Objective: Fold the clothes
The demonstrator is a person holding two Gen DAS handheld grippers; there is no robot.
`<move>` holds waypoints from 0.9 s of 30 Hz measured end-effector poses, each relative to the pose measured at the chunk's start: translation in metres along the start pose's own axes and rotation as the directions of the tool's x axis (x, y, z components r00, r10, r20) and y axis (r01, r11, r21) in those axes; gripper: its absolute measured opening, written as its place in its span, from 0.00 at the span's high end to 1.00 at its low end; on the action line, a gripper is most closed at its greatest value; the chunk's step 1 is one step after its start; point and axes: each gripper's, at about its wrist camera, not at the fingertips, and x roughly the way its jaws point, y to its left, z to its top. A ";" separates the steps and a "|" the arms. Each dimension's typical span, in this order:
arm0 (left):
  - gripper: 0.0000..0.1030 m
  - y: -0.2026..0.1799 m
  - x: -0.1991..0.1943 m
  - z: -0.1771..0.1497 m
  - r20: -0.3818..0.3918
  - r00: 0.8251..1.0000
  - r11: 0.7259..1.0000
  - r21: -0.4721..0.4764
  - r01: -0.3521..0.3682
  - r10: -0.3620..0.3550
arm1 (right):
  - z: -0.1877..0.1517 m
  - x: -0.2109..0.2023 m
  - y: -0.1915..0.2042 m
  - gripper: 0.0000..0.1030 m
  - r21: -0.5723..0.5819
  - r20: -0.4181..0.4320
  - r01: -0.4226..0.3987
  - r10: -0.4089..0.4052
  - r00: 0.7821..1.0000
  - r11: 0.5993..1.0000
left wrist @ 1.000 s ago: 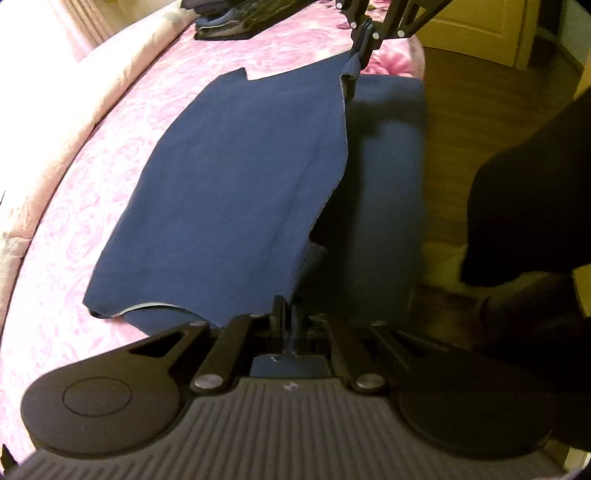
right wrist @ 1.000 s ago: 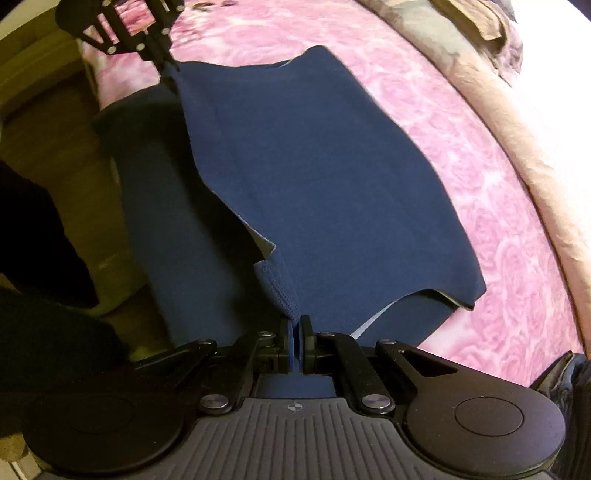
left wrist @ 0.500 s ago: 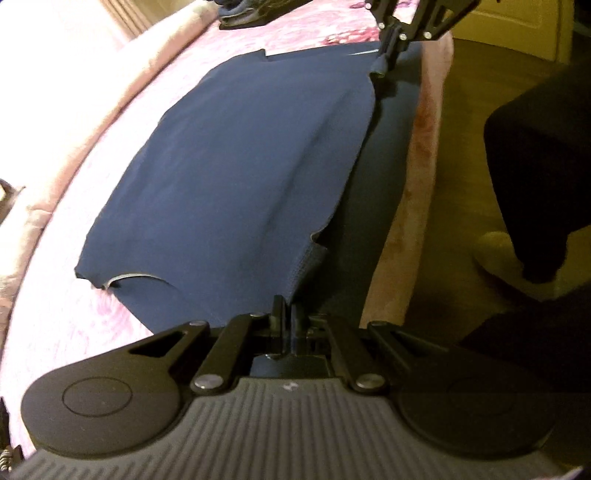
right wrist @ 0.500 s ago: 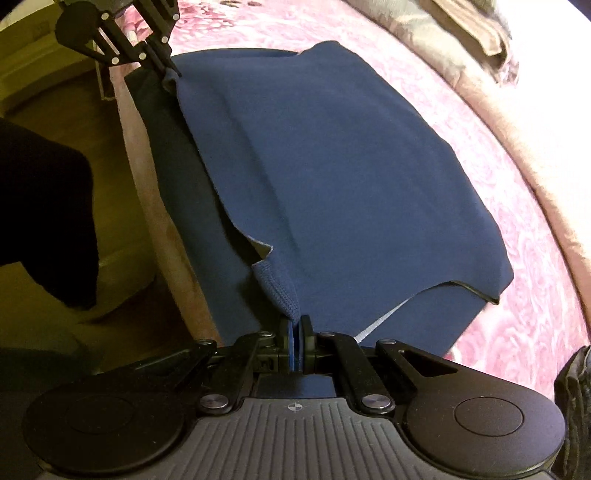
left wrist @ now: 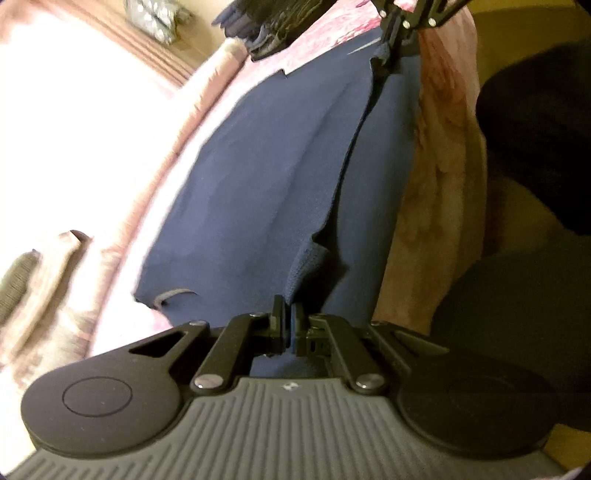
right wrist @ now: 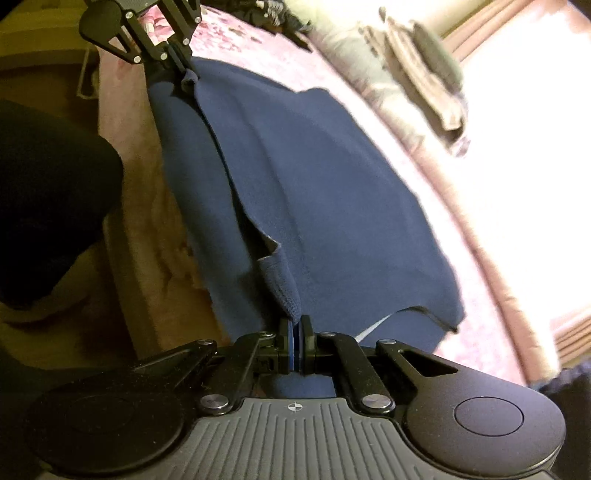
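Pinching the near edge of the navy garment [left wrist: 266, 177] in both tools: left tool [left wrist: 288, 325], right tool [right wrist: 297, 341], clamped on cloth; edge stretched between, rest lying far across pink bed [right wrist: 373, 110].

A bed [right wrist: 258, 48] covered by a pink floral bedspread [left wrist: 332, 40] serves as the supporting surface. A navy blue garment [left wrist: 266, 177] lies spread across the bedspread, with one side draped over the bed's near edge, where the pink cover hangs down [left wrist: 443, 177]. In the right wrist view the same garment [right wrist: 325, 192] extends flat toward the far side of the bed. A pile of dark clothing [left wrist: 273, 26] rests on the bedspread beyond the garment's far end. A folded stack of grey and beige fabric [right wrist: 424, 70] lies along the bed's far border, beside a pale padded edge [right wrist: 491, 258]; its details are blurred.
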 end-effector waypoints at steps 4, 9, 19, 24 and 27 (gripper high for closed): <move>1.00 -0.007 -0.016 0.004 -0.001 0.999 0.999 0.019 -0.035 0.035 | -0.012 -0.009 0.018 1.00 -0.002 0.006 0.053 -0.053 0.999 0.999; 1.00 -0.017 -0.015 0.001 -0.008 0.999 0.998 0.038 -0.045 0.046 | -0.012 -0.010 0.033 1.00 -0.002 -0.007 0.084 -0.084 0.996 0.996; 0.96 -0.028 -0.005 -0.009 -0.045 0.998 0.999 -0.008 -0.051 0.050 | -0.013 0.000 0.057 0.99 -0.079 -0.029 0.163 -0.165 0.986 0.984; 0.93 -0.035 -0.023 -0.025 -0.104 0.994 0.997 -0.067 -0.036 0.029 | -0.022 -0.012 0.057 0.99 0.007 -0.074 0.194 -0.193 0.978 0.981; 0.93 -0.037 -0.038 -0.034 -0.122 0.992 0.992 -0.117 -0.054 0.039 | -0.024 -0.021 0.061 0.99 0.060 -0.101 0.219 -0.212 0.972 0.974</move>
